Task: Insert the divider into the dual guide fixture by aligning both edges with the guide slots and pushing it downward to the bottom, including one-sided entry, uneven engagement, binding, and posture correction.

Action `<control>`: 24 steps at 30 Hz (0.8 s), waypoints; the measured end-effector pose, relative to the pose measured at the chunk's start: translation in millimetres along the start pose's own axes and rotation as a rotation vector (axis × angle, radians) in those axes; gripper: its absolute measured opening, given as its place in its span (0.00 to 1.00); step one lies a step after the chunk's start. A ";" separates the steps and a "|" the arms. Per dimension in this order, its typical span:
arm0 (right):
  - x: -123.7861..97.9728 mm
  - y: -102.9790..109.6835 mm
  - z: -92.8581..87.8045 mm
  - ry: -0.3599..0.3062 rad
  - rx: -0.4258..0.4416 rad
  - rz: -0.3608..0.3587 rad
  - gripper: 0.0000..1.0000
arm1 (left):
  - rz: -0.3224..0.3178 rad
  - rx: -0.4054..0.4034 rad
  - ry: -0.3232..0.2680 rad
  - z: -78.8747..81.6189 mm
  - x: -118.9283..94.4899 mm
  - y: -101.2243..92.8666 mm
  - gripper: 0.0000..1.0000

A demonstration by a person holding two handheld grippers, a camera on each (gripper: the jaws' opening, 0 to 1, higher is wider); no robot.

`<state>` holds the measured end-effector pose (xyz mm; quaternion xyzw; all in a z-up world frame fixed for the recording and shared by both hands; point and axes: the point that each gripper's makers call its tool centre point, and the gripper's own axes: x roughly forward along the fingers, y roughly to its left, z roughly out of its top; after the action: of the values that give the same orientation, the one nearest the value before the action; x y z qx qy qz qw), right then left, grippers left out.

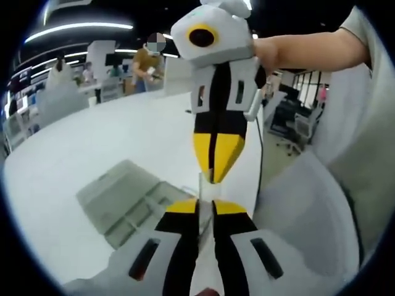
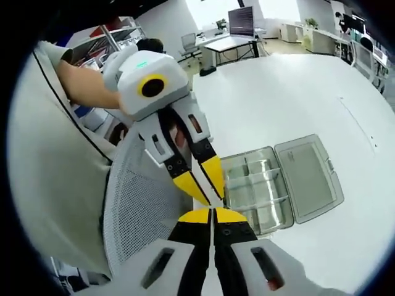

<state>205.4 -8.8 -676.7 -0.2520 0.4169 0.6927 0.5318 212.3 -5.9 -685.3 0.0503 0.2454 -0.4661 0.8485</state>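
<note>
- The two grippers meet tip to tip in the air above the white table [image 2: 290, 86], just off the near edge of the clear plastic box [image 2: 259, 185], which I take for the guide fixture.
- Between them they carry a thin, pale, nearly see-through strip, the divider [image 1: 206, 191]. In the left gripper view it stands on edge between the two sets of yellow tips.
- The left gripper [image 1: 206, 206] has its jaws drawn in narrow, pinching the near end of the strip. The right gripper [image 1: 213, 166] comes at it from the far side, jaws also nearly together on the other end.
- In the right gripper view the same pairing shows the other way round: the right gripper's own jaws rise from below, narrow, and the left one reaches in from beside the person's arm. I cannot make out the divider there; it is too thin and clear.
- The box lies flat on the table with its lid [image 2: 308, 176] swung open to the side away from the grippers. Some partitions already stand in its compartments.
- As for progress, I judge it early. The divider is held well above the box, apart from it, with neither edge in a slot.
- Left to do: carry it over the box, line up both edges with the slots, and press it down to the floor.
</note>
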 end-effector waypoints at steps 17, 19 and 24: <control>1.3 -14.9 0.5 0.068 -0.023 -0.068 0.00 | 0.055 -0.007 0.016 -6.0 -8.5 9.8 0.15; 2.7 -16.7 0.4 0.083 -0.029 -0.075 0.00 | 0.067 -0.005 0.016 -6.0 -10.5 11.8 0.17; 5.2 -21.4 0.4 0.115 -0.040 -0.093 0.00 | 0.091 -0.003 0.015 -5.9 -14.9 14.4 0.21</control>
<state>224.1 -3.9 -687.3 -0.3210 0.4208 0.6599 0.5333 215.3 15.4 -685.6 0.0638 0.2499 -0.4262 0.8671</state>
